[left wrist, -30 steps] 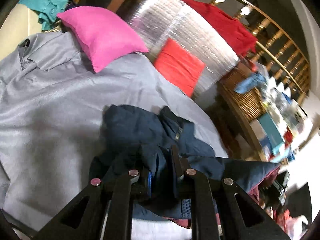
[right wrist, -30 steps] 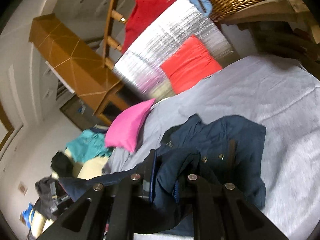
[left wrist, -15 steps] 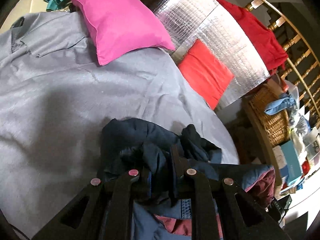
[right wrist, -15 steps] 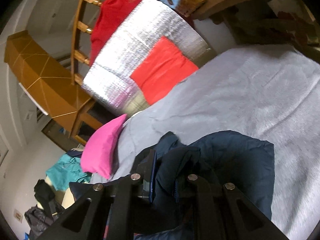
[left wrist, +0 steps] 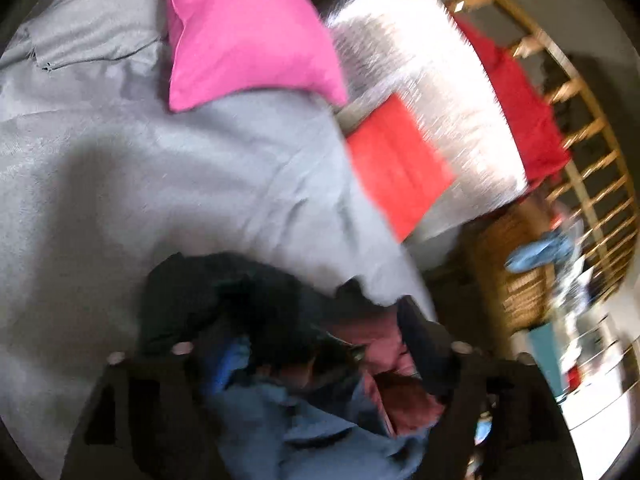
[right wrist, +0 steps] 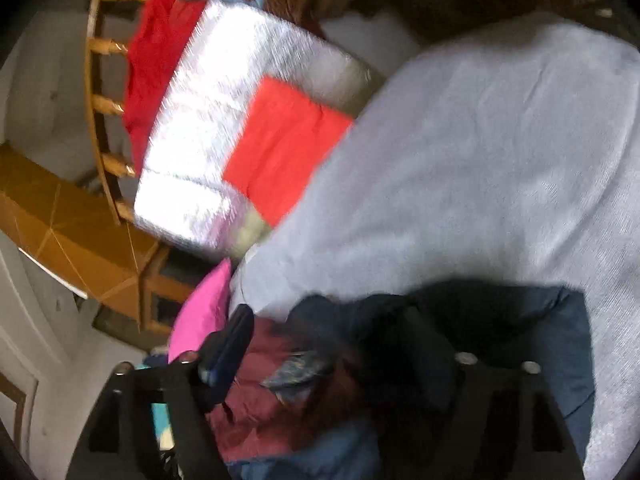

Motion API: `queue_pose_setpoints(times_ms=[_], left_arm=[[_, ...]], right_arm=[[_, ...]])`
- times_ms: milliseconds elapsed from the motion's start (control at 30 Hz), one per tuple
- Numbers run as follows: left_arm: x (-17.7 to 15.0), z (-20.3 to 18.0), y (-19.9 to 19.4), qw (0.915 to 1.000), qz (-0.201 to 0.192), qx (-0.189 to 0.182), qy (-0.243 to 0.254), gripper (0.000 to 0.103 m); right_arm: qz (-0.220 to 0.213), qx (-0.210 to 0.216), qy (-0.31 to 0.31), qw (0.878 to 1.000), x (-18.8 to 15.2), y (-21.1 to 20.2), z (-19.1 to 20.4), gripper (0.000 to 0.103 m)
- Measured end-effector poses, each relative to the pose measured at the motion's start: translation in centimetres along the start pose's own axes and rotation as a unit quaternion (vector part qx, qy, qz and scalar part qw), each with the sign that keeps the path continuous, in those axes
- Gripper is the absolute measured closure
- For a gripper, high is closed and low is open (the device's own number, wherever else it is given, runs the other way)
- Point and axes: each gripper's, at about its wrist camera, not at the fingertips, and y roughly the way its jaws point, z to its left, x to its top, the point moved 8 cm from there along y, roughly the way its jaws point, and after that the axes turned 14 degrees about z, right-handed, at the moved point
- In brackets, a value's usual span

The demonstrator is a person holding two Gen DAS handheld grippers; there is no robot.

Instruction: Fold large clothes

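A dark navy jacket (left wrist: 224,296) with a maroon lining (left wrist: 400,400) lies bunched at the near edge of the grey bed sheet (left wrist: 160,184). My left gripper (left wrist: 320,356) stands over it, jaws opening wide, with cloth lying loose between the fingers and no pad pressing. In the right wrist view the same jacket (right wrist: 520,320) shows its maroon lining (right wrist: 272,400). My right gripper (right wrist: 328,344) is over it, jaws also opening, with fabric slack between them. Both views are blurred.
A pink pillow (left wrist: 248,28) lies at the far side of the sheet. Beyond the bed lean a silver quilted pad (left wrist: 420,80) with a red cushion (left wrist: 396,164), a red cloth (left wrist: 516,108) on a wooden railing, and a wicker basket (left wrist: 516,276).
Both grippers were shut on folds of the navy jacket and now stand wide with the cloth let go. Both have come lower and nearer the bed, and the jacket lies slumped, lining showing.
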Motion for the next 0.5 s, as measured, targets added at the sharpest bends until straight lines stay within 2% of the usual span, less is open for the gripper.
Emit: queue_pose_setpoints(times_ms=[67, 133, 200, 267, 333, 400, 433, 500], left_arm=[[0.0, -0.8, -1.5, 0.9992, -0.037, -0.012, 0.006, 0.015], [-0.2, -1.2, -2.5, 0.9983, -0.058, 0.009, 0.009, 0.014], [-0.6, -1.6, -3.4, 0.9965, -0.073, 0.034, 0.023, 0.014], [-1.3, -1.2, -3.9, 0.9909, -0.083, 0.102, 0.027, 0.014], [-1.9, -0.5, -4.0, 0.9839, -0.078, 0.158, 0.032, 0.014], [-2.9, 1.4, -4.1, 0.9719, -0.063, 0.227, 0.006, 0.014], [-3.4, 2.2, -4.2, 0.9673, -0.057, 0.247, -0.005, 0.014], [-4.2, 3.7, -4.7, 0.9582, -0.047, 0.281, -0.029, 0.014]], right_arm=[[-0.020, 0.018, -0.016, 1.000, 0.0, -1.3, 1.1, 0.021], [-0.016, 0.026, -0.041, 0.999, -0.7, -1.8, 2.6, 0.021], [-0.001, 0.015, -0.083, 0.996, -1.8, -1.7, 4.7, 0.021], [0.023, 0.006, -0.126, 0.992, -3.4, -0.9, 7.0, 0.025], [0.068, -0.001, -0.168, 0.983, -5.8, 1.0, 9.3, 0.033], [0.117, -0.010, -0.203, 0.972, -8.6, 3.4, 11.3, 0.040], [0.140, -0.013, -0.218, 0.966, -9.9, 4.4, 12.0, 0.044], [0.183, -0.021, -0.249, 0.951, -12.6, 6.3, 13.4, 0.046]])
